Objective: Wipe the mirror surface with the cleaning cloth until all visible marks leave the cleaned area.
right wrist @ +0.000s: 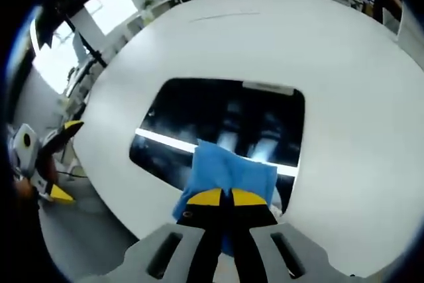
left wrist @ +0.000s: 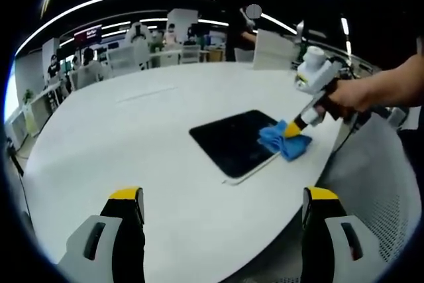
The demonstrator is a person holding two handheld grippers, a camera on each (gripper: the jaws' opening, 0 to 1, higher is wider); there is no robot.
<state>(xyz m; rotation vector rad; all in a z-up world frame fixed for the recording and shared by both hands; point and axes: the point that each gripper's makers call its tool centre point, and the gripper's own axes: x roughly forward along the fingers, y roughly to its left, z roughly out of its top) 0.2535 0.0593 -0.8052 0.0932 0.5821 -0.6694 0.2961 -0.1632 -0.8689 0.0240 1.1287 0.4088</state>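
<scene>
Right tongs: your right gripper (right wrist: pixel 226 196) has its yellow-tipped jaws pinched together on the blue cleaning cloth (right wrist: pixel 228 173) (the tips meet with cloth bunched between them). In the left gripper view you see the same tool (left wrist: pixel 295 127) coming in from 3 o'clock, your hand (left wrist: pixel 351 94) wrapped around its grip.

Left tongs: your left gripper (left wrist: pixel 225 197) holds nothing; its two jaws stand wide apart at 6 o'clock of its own view, over bare table. In the right gripper view it sits (right wrist: pixel 63 160) off the table's edge at 9 o'clock.

Cloth: it lies pressed onto the near edge of the mirror (right wrist: pixel 225 120), at about 6 o'clock of the glass in the right gripper view. In the left gripper view the cloth (left wrist: pixel 283 140) covers the mirror's (left wrist: pixel 232 140) 3 o'clock corner.

Mirror: a dark rounded rectangle, flat on the white table (left wrist: pixel 132 130), reflecting ceiling light strips. Whether marks are on it, you cannot tell.

Table: round-edged and white, the mirror near its centre-right in the left gripper view.

Far background: at 12 o'clock, an office with desks and chairs (left wrist: pixel 142 54) (people among them, small and blurred).
</scene>
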